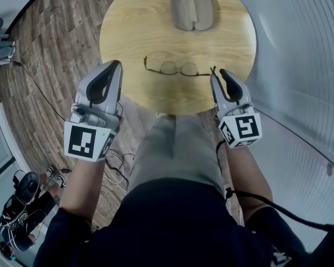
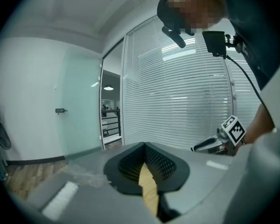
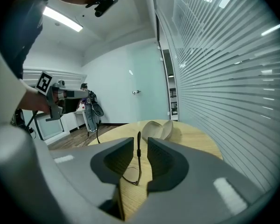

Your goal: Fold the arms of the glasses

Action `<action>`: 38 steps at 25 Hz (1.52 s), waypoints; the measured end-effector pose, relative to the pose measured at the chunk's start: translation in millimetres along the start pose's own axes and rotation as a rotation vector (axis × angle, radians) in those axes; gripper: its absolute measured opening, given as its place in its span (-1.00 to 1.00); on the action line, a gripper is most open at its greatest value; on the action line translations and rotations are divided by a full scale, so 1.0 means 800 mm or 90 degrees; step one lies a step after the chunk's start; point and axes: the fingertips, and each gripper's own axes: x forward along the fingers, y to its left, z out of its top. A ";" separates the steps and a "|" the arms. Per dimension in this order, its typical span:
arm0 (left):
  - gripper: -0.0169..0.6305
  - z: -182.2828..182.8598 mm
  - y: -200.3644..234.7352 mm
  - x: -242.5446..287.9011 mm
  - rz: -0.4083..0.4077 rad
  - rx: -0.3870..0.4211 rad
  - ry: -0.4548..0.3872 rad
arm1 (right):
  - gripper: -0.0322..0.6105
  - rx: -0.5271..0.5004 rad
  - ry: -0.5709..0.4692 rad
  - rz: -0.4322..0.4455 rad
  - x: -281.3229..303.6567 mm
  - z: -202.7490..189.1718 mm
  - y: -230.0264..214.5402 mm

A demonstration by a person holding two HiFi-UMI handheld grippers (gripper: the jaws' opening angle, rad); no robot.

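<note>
The glasses point(image 1: 178, 69) are seen on the round wooden table point(image 1: 128, 32), a little toward the 6 o'clock edge from its middle, with both arms not yet folded in. An open grey case point(image 1: 192, 9) is placed at 12 o'clock from the glasses, near the far edge of the table and well apart from them. The right gripper point(image 1: 219, 74) is held at the 3 o'clock end of the glasses. In the right gripper view its fingers point(image 3: 164, 158) are seen spread, and the thin dark arm of the glasses is found standing in the gap between them. No pad can be seen pressing on this arm, so it is enclosed but not pinched. The left gripper point(image 1: 116, 65) is held at 8 o'clock from the glasses, over the table edge, near the curled end of the other arm but apart from it. In the left gripper view its black pads point(image 2: 163, 164) are seen brought together at the tips; only a narrow strip of the wooden table is shown behind them, and nothing is held between them. Each gripper is carried by a hand of the person, whose legs are seen at 6 o'clock from the table.
</note>
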 end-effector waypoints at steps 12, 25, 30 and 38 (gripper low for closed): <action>-0.94 -0.005 0.005 -0.008 0.025 0.001 0.020 | -0.59 0.002 -0.006 0.025 0.013 0.014 0.006; -0.94 0.004 0.016 -0.015 0.038 -0.006 0.017 | -0.78 -0.008 0.002 0.023 0.015 0.025 0.014; -0.94 0.005 0.019 -0.022 0.042 -0.009 0.017 | -0.79 -0.014 0.004 0.024 0.015 0.026 0.019; -0.94 -0.009 0.024 -0.026 0.050 -0.017 0.026 | -0.79 -0.011 0.002 0.031 0.022 0.025 0.024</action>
